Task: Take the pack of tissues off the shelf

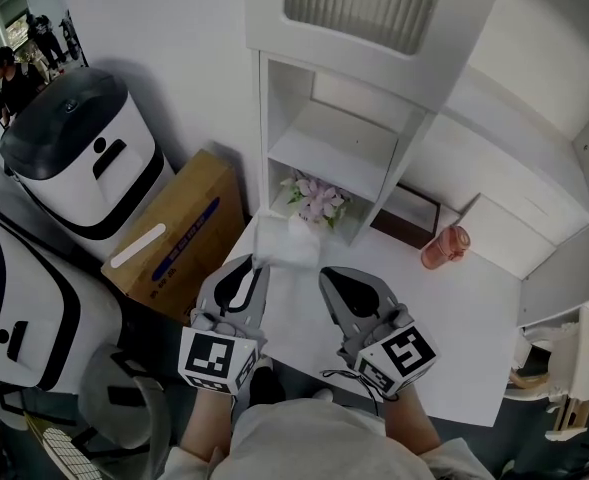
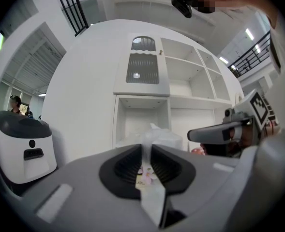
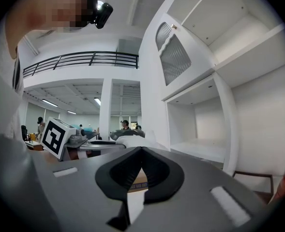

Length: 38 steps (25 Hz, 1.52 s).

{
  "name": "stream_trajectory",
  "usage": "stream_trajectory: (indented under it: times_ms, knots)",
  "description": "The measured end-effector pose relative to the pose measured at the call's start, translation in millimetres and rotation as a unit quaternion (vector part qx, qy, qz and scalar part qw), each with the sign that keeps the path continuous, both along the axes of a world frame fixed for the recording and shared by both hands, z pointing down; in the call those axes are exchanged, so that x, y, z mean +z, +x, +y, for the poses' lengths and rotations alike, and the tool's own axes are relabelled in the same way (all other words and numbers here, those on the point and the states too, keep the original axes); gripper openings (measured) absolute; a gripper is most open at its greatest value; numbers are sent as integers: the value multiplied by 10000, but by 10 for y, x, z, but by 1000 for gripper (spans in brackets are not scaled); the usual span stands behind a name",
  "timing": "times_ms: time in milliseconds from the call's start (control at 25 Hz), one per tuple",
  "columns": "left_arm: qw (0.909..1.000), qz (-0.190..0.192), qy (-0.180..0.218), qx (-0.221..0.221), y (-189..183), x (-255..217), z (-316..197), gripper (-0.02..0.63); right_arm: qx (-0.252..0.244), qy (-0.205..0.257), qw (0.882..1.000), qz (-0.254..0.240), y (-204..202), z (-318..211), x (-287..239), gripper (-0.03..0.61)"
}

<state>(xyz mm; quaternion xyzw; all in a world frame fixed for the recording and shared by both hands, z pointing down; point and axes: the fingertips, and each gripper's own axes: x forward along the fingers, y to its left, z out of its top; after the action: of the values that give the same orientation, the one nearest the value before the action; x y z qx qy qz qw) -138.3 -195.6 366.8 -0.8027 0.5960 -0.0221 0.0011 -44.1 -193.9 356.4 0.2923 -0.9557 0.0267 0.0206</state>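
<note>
The pack of tissues (image 1: pixel 287 245) is a soft pack in clear wrap with a pink flower print. It sits at the front of the shelf's (image 1: pixel 326 146) lowest compartment and reaches out over the white table (image 1: pixel 454 328). My left gripper (image 1: pixel 257 265) is shut on the wrap's near edge; in the left gripper view the thin printed film (image 2: pixel 145 173) is pinched between the pads, and the pack (image 2: pixel 160 137) bulges just beyond them. My right gripper (image 1: pixel 326 274) hovers beside the pack on its right, shut with nothing in it (image 3: pixel 141 151).
A white and black bin (image 1: pixel 79 153) and a cardboard box (image 1: pixel 179 230) stand left of the shelf. On the table to the right are a pink bottle (image 1: pixel 444 247) and a dark wooden frame (image 1: pixel 407 216). The upper shelf compartments look bare.
</note>
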Motion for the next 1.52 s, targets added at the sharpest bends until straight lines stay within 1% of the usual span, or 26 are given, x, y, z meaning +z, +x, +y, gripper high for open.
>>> stream_trajectory:
  times_ms: [600,800,1520]
  knots:
    - [9999,-37,102,36,116,-101,95,49,8,93,10000,-30,111,64,-68,1]
    - [9999,-47,104,65,121,-111,82,49,37,41,10000,-17,135,46,-80,0]
    - [9997,-42,166,161,82,-181,126,48,203,113,9997,-22,111,83,-133,0]
